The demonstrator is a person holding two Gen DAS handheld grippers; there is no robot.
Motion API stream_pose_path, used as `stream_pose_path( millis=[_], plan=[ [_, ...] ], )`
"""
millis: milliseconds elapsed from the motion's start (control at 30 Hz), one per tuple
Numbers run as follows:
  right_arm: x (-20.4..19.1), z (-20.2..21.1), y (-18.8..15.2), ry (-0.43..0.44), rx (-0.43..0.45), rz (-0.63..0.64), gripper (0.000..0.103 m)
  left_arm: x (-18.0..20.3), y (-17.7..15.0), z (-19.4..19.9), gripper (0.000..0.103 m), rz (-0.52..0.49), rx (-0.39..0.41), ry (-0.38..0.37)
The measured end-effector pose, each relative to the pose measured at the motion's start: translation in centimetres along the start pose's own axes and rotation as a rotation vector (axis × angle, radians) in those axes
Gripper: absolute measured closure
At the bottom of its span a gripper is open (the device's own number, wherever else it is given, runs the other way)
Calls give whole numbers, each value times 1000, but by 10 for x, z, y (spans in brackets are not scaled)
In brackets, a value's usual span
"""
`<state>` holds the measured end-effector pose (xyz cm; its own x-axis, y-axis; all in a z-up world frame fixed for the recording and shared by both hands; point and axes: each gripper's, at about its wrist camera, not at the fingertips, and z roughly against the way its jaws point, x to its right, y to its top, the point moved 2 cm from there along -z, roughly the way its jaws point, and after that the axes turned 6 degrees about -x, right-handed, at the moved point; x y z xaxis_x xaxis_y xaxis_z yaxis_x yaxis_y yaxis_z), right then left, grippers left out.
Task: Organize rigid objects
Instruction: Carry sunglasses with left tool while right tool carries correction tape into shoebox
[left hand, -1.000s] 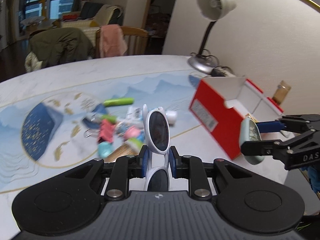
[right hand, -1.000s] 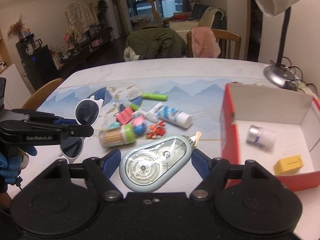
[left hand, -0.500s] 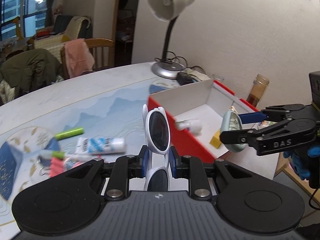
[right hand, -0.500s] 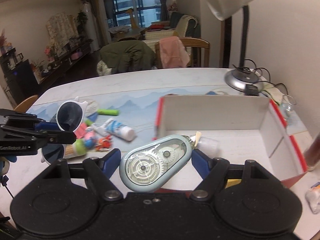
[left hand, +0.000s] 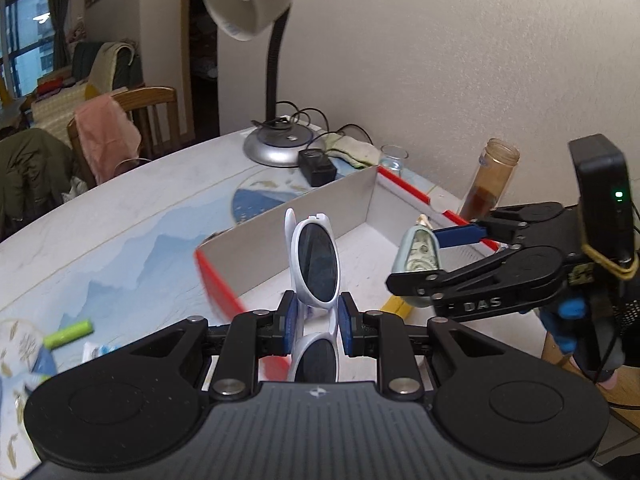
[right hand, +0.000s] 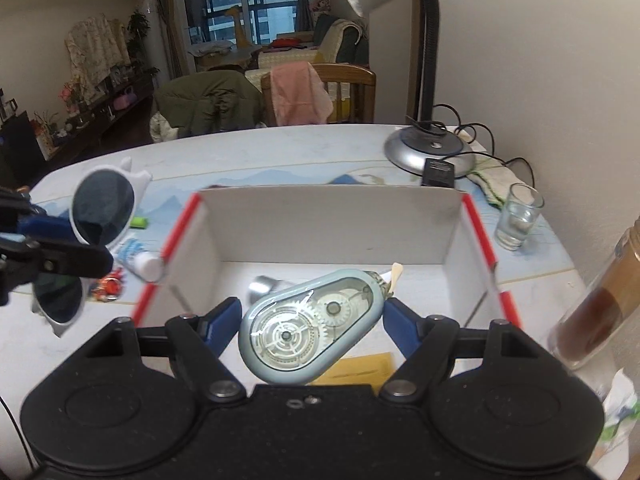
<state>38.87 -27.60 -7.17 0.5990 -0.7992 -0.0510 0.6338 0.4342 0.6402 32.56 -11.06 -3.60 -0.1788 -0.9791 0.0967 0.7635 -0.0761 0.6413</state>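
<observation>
Gripping white-framed sunglasses [left hand: 316,258], the left gripper [left hand: 318,322] has its blue pads pinched on the bridge between the two dark lenses, so one lens stands upright above the pads and the other hangs below. Left wrist view puts the glasses over the near red edge of the red box [left hand: 404,189], which has white inner walls. The right gripper [right hand: 312,320] holds a pale blue correction tape dispenser [right hand: 310,326] across its width, jaws spread wide with both blue pads against the casing; its clear face shows the gears, tip pointing up and to the right. Right wrist view puts the dispenser above the box's open interior. Inside the box, a small silver-capped white bottle [right hand: 262,288] lies on the floor, blurred, and a yellow block [right hand: 360,366] sits near the front wall, partly hidden by the dispenser. Both grippers appear in each other's camera: the right one at the right edge of the left view, the left one at the left edge of the right view, well apart. Left on the table [right hand: 248,152] outside the box: a white tube with blue print [right hand: 138,258], a green marker [left hand: 68,334], a small red-orange toy [right hand: 110,286]. Beside the box's right side stand a drinking glass [right hand: 518,220] and a brown jar [right hand: 600,300]; a desk lamp [left hand: 276,146] stands behind it.
</observation>
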Motion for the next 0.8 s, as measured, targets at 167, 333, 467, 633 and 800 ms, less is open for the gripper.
stream_pose_path(
  millis=[167, 333, 467, 633, 800],
  plan=[
    [26, -18, 5, 5, -32, -10, 26, 19, 15, -29, 81, -26, -44, 12],
    [41, -37, 9, -4, -73, 13, 26, 30, 22, -60, 81, -46, -93, 34],
    [45, -51, 11, 13, -101, 48, 26, 35, 19, -85, 81, -56, -169, 48],
    [37, -66, 11, 41, -152, 160, 26, 35, 13, -115, 81, -65, -261, 86],
    [34, -77, 11, 66, -222, 231, 26, 32, 8, -135, 81, -69, -326, 106]
  ],
)
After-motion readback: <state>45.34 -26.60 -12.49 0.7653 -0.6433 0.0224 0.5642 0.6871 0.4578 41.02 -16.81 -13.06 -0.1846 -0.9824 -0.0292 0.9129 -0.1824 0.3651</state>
